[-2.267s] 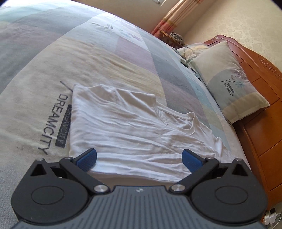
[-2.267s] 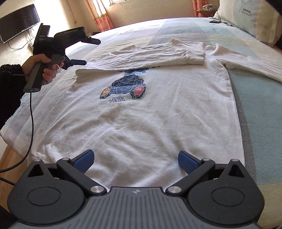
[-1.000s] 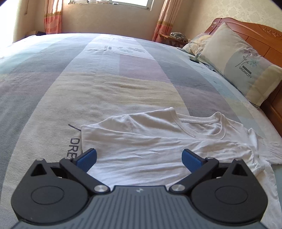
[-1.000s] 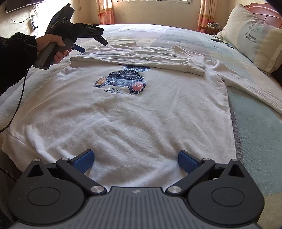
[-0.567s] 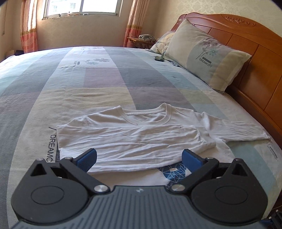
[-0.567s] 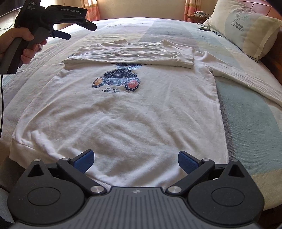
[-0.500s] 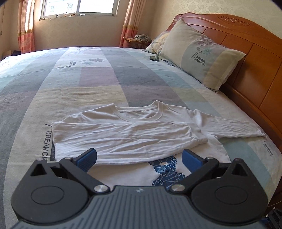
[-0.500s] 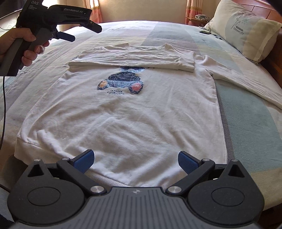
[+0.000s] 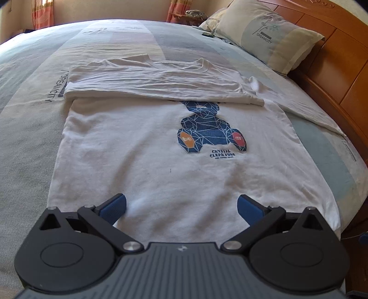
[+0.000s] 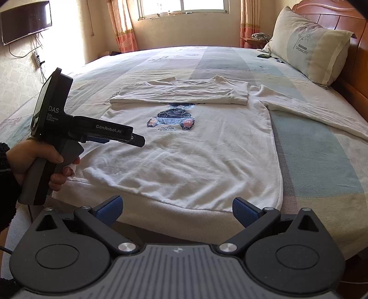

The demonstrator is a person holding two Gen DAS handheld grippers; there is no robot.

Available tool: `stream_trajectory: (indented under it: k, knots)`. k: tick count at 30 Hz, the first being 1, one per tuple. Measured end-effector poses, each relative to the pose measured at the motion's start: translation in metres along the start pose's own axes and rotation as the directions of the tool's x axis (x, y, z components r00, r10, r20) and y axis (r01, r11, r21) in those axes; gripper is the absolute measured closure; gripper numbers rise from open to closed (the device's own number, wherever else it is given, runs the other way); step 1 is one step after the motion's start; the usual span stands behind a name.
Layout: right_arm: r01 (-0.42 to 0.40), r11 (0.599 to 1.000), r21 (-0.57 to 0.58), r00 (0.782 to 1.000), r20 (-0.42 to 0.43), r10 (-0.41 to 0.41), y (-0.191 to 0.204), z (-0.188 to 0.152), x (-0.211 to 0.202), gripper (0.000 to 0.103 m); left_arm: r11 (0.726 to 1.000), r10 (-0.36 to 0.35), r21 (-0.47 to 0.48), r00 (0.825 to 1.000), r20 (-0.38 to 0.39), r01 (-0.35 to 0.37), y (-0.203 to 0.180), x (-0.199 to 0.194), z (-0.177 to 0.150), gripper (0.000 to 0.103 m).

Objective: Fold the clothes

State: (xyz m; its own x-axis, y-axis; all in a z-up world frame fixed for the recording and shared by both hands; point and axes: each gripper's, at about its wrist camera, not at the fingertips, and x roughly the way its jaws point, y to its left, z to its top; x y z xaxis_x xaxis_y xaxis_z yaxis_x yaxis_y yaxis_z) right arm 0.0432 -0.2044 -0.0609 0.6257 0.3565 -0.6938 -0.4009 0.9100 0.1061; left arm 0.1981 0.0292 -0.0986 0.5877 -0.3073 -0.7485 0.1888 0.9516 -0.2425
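Observation:
A white long-sleeved shirt point(image 9: 161, 161) point(image 10: 195, 156) with a blue bear print point(image 9: 209, 128) lies flat on the bed, chest up, hem toward me. One sleeve point(image 9: 156, 88) is folded across the chest below the collar. The other sleeve point(image 10: 317, 115) lies stretched out to the right. My left gripper point(image 9: 181, 207) hovers open over the lower part of the shirt, nothing between its blue pads. My right gripper point(image 10: 177, 210) hangs open just before the hem, off the bed's edge. In the right wrist view a hand holds the left gripper point(image 10: 128, 138) above the shirt's left side.
The bed point(image 9: 27, 138) has a striped pastel cover. A pillow point(image 9: 271, 39) leans on the wooden headboard point(image 9: 340, 66) at the right. A small dark object point(image 10: 263, 55) lies near the pillow. A wall television point(image 10: 25, 21) and curtained window point(image 10: 184, 9) stand beyond the bed.
My left gripper has drawn back from the folded sleeve toward the hem, so the bear print and lower shirt now show. My right gripper has backed off past the hem. Both stay open.

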Motion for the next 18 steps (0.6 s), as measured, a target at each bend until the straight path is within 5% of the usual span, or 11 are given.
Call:
stream_trajectory:
  k: [6, 18]
  knots:
    - [0.023, 1.000, 0.015, 1.000, 0.000, -0.023, -0.001, -0.007, -0.006, 0.000, 1.000, 0.029, -0.008, 0.997, 0.065, -0.029, 0.004, -0.014, 0.015, 0.001]
    - [0.150, 0.986, -0.072, 0.987, -0.042, -0.153, 0.017, 0.026, 0.008, 0.000, 0.995, -0.035, 0.094, 0.975, 0.220, 0.015, 0.008, 0.010, 0.067, 0.001]
